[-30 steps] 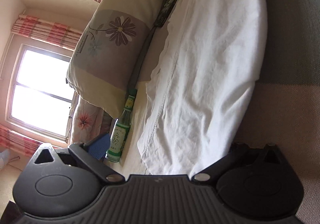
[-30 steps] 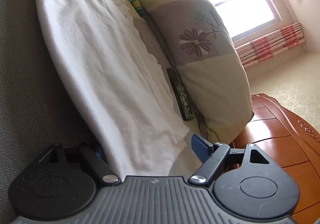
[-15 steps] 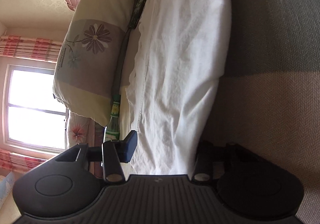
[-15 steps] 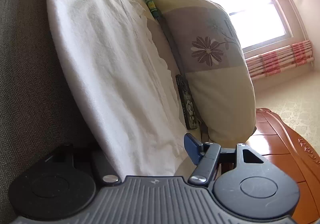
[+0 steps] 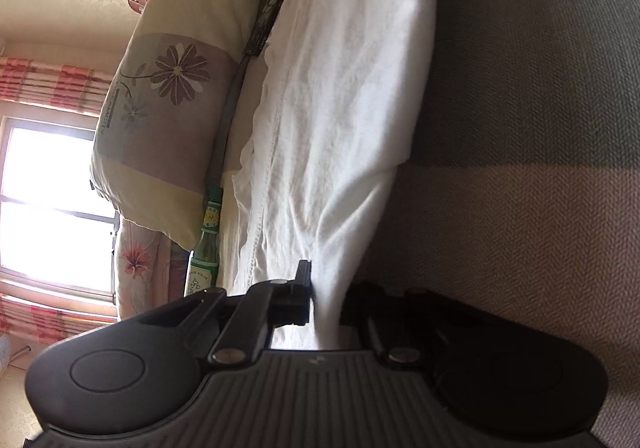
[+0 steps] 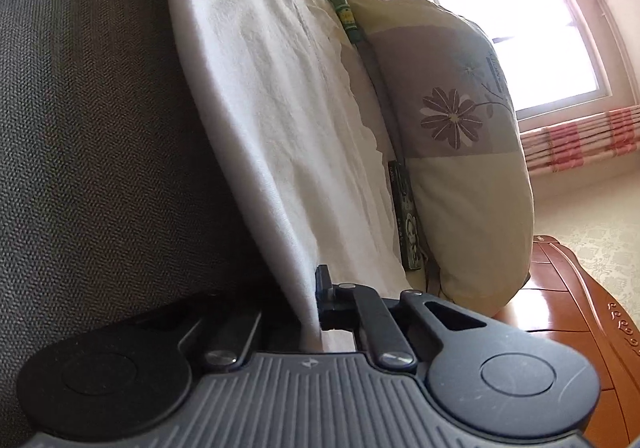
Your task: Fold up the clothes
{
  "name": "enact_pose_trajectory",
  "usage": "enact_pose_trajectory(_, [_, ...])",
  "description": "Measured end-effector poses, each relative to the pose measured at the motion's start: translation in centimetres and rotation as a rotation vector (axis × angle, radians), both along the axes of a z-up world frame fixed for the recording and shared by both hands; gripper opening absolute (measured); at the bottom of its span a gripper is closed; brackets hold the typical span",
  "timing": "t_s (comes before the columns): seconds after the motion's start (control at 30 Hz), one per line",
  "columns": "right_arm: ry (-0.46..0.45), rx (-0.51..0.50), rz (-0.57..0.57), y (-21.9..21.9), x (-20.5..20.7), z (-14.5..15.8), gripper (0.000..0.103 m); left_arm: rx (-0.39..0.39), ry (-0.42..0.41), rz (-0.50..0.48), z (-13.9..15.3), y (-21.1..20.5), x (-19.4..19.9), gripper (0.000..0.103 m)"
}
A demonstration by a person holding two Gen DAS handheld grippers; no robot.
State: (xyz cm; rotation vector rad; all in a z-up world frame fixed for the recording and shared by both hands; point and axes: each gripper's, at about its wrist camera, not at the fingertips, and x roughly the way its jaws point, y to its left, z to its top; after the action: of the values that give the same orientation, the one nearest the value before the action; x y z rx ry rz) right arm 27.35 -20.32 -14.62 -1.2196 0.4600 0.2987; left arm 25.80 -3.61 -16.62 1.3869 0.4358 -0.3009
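A white garment [image 5: 340, 107] lies spread along a grey and beige woven sofa seat [image 5: 520, 127]. It also shows in the right wrist view [image 6: 272, 107]. My left gripper [image 5: 326, 292] is shut on one end of the white garment, the cloth pinched between its black fingers. My right gripper [image 6: 306, 300] is shut on the opposite end of the white garment, with the fabric running up from between its fingers. The fingers on the sofa side of both grippers are in shadow.
A floral cushion [image 5: 168, 107] leans at the sofa back, also in the right wrist view [image 6: 460, 151]. A green glass bottle [image 5: 206, 248] and a dark flat remote-like box [image 5: 272, 11] lie between cushion and garment. A wooden armrest [image 6: 580, 308] and window [image 6: 520, 31] lie beyond.
Both grippers went from open to shut on the garment's ends. The cloth edge now rises into each pair of fingers.
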Motion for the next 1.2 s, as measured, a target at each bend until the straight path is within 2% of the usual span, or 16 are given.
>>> enact_pose_trajectory(0.13, [-0.009, 0.039, -0.005, -0.3, -0.6, 1.8, 0.006, 0.013, -0.035, -0.037, 1.3, 0.3, -0.4, 0.002])
enact_pose_trajectory(0.23, [0.033, 0.074, 0.003, -0.5, -1.5, 3.2, 0.006, 0.033, -0.032, -0.056, 2.2, 0.7, -1.2, 0.002])
enact_pose_trajectory(0.37, [0.103, 0.084, 0.03, -0.6, -4.0, 4.2, 0.006, 0.057, 0.019, -0.092, 3.0, 1.4, -4.4, 0.002])
enact_pose_trajectory(0.63, [0.256, 0.071, 0.091, -1.0, -12.5, 5.4, 0.006, 0.1, 0.156, -0.171, 4.1, 2.3, -13.6, 0.002])
enact_pose_trajectory(0.83, [0.323, 0.056, 0.11, -0.9, -17.6, 5.4, 0.006, 0.109, 0.207, -0.198, 4.2, 2.6, -18.8, 0.002])
enact_pose_trajectory(1.03, [0.385, 0.062, 0.086, -0.4, -19.4, 3.7, 0.01, 0.082, 0.259, -0.164, 2.4, 2.7, -20.2, 0.003])
enact_pose_trajectory(1.1, [0.412, 0.067, 0.068, -0.5, -19.4, 3.6, 0.017, 0.063, 0.305, -0.157, 2.6, 2.8, -20.7, 0.009])
enact_pose_trajectory(1.2, [0.484, 0.1, 0.059, -1.8, -20.0, 5.1, 0.022, 0.034, 0.4, -0.163, 4.1, 4.2, -22.0, 0.013])
